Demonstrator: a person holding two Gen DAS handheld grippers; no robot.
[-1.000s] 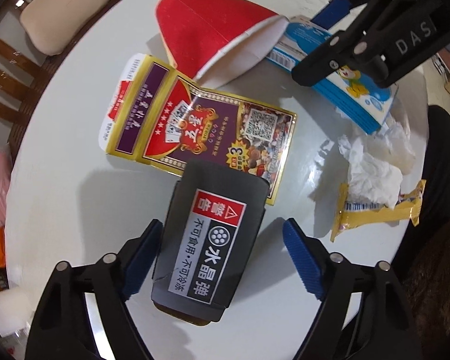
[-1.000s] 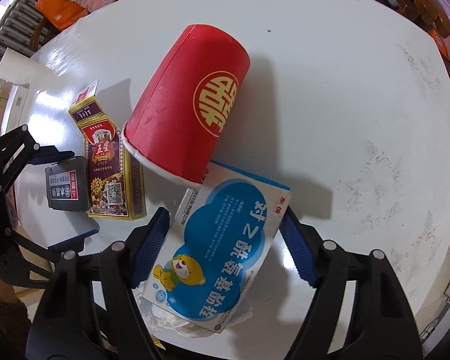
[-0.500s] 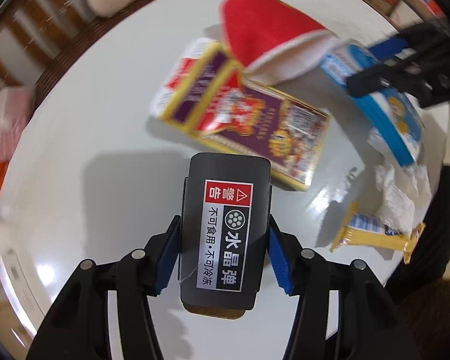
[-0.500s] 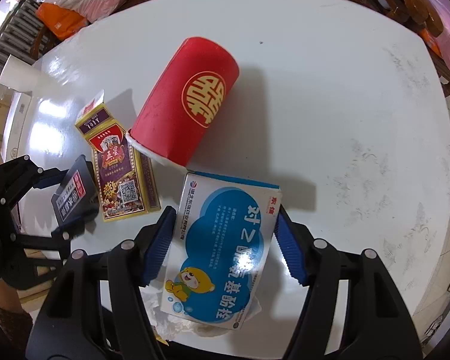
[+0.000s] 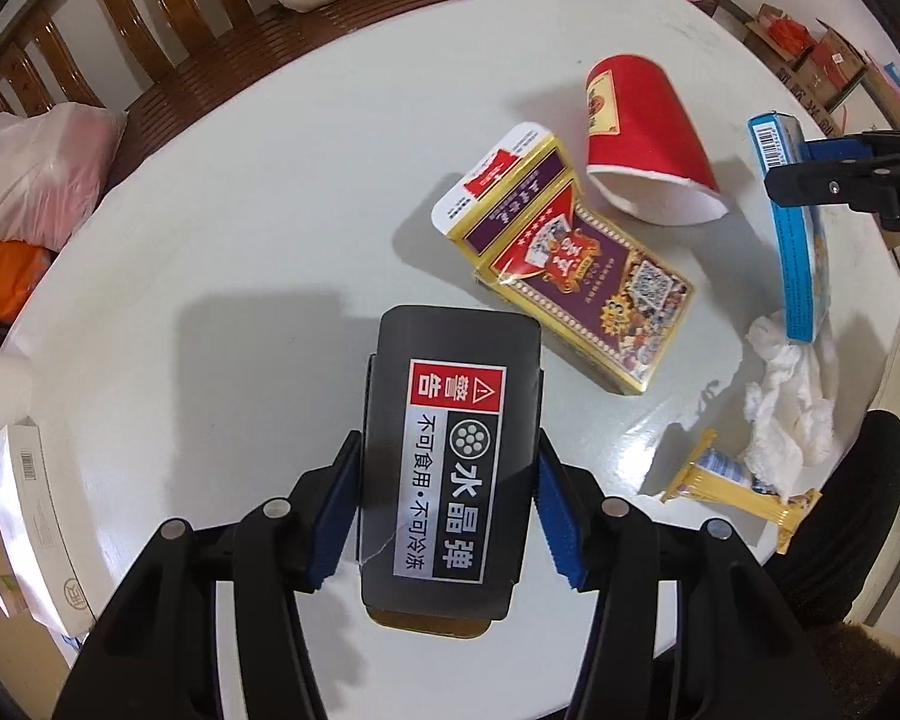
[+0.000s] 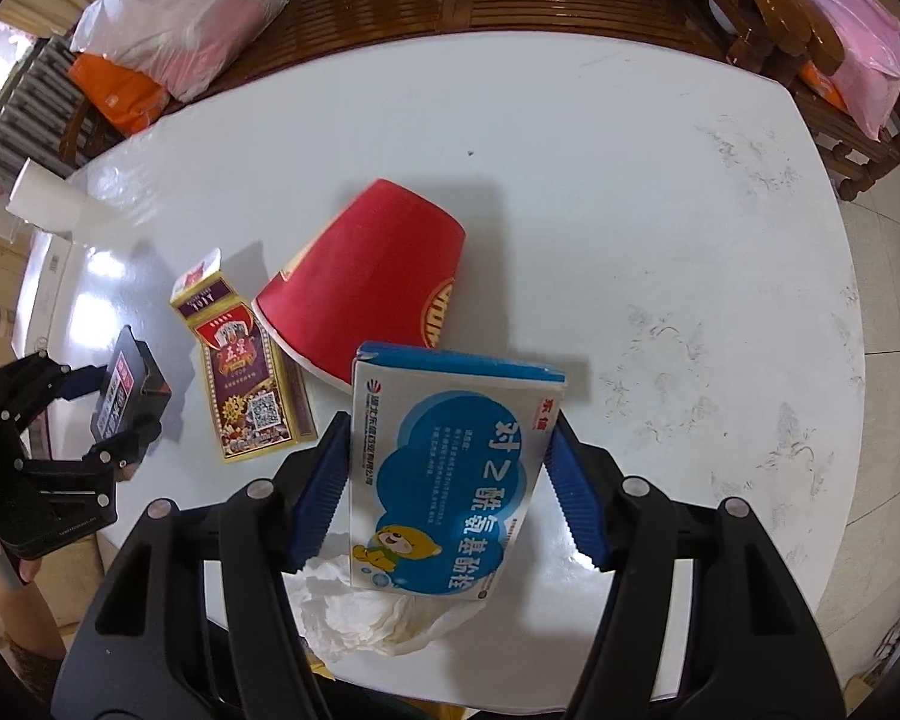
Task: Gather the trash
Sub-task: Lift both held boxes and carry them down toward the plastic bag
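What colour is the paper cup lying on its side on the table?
Red, with a gold emblem and white inside; the paper cup shows best in the left wrist view.

The blue medicine box (image 6: pixel 450 480) hides most of the crumpled tissue (image 6: pixel 372 618) at six o'clock; the red cup's (image 6: pixel 366 294) emblem shows only partly.

White table (image 5: pixel 258 228) with cup (image 5: pixel 648 138), tissue (image 5: pixel 792 396).

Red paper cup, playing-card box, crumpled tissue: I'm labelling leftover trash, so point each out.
Red paper cup (image 5: pixel 645 138), left wrist view, red side wall.
Playing-card box (image 5: pixel 576 276), left wrist view, printed top face.
Crumpled tissue (image 5: pixel 792 396), left wrist view, white middle.
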